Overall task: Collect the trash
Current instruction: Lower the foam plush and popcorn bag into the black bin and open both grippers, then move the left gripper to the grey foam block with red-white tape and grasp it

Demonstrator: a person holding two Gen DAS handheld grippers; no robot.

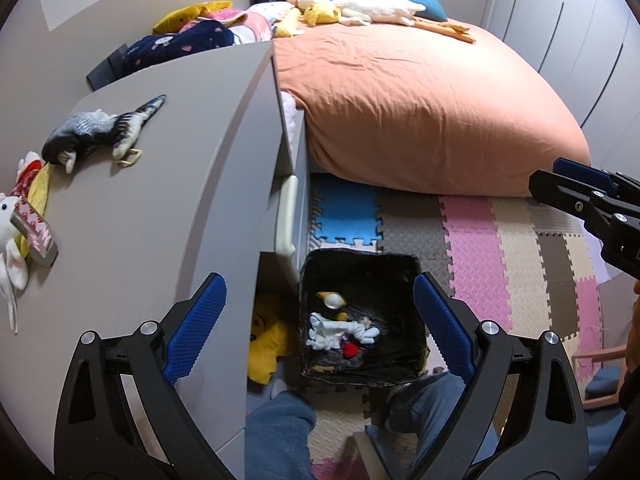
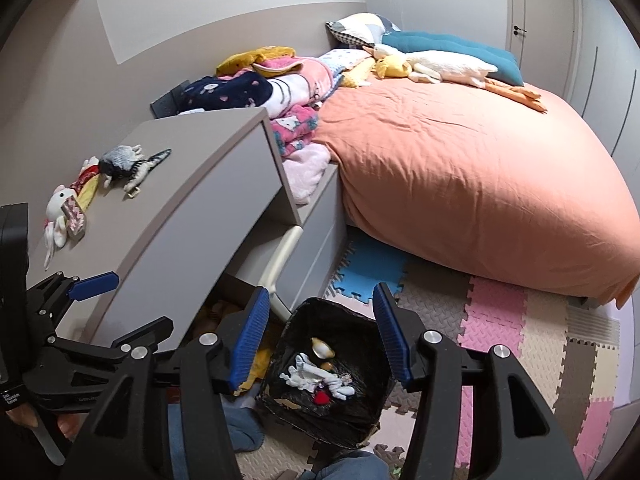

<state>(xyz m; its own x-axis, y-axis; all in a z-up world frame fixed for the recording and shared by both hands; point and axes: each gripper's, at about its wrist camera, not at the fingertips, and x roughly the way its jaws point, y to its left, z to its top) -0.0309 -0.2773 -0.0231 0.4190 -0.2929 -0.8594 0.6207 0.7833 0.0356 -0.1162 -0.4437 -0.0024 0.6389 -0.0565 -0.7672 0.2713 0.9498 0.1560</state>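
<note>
Both the left claw (image 1: 320, 316) and right claw (image 2: 320, 336) are hovering wide open and empty above the black-lined bin (image 2: 280, 350) on the floor, already holding crumpled tissue (image 2: 316, 378), suggesting collection is nearly finishing.

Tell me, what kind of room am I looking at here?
Most likely a child's bedroom: a bed with an orange duvet, plush toys by the pillows, and coloured foam puzzle mats on the floor.
</note>
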